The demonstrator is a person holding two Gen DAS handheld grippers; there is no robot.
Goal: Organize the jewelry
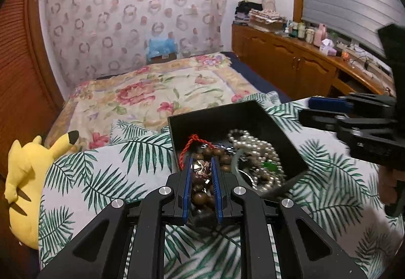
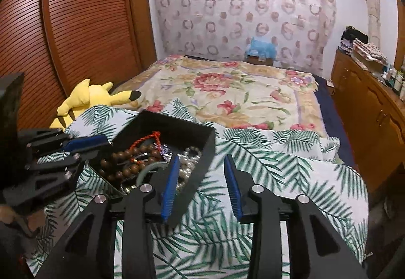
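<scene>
Black jewelry box (image 1: 238,111) on palm-print bedding (image 1: 106,177), left hand-held gripper (image 1: 201,165) pinched narrowly on silver flower charm (image 1: 201,167) above brown beads (image 1: 202,192), right hand-held gripper (image 2: 201,161) parted astride box wall, pads not pressing it.

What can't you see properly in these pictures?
- Bottom of the box: the bead and pearl strings pile over it in both views.
- Left gripper grip: in the left view a silver charm sits between its fingers; real pinching is unclear.
- Right gripper: in the left view it is blurred and cut off by the edge.
- Dresser bottles: too small to read.
</scene>
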